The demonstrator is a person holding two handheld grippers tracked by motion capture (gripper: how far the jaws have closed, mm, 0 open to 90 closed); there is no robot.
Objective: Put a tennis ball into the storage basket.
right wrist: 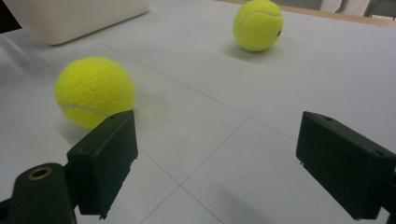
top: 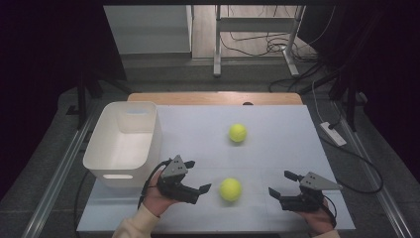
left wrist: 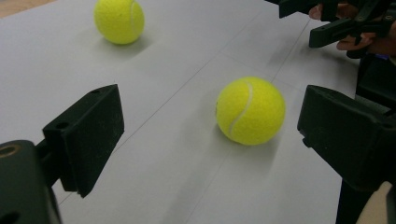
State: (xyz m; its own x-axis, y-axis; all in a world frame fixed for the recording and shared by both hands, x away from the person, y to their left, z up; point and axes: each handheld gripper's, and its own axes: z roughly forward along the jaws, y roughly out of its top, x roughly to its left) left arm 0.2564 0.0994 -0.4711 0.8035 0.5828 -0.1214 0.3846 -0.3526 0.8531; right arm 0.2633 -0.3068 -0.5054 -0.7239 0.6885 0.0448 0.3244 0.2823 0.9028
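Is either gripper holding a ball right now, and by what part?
Nothing is held. The left gripper and right gripper are both open, and the near tennis ball rests on the table between them, untouched.

The person is wearing a cream sleeve (top: pixel 132 225); each black tool, left (top: pixel 197 176) and right (top: pixel 280 182), is carrying a grey three-cornered plate and trailing a black cable.

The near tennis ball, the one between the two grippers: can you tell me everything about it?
The near tennis ball is bright yellow-green and fuzzy like felt, with a pale curved seam. It looks whole and round. It rests on the light grey table, between the left gripper and the right gripper. Nothing grips it: both grippers are open and apart from it. The other ball lies farther back.
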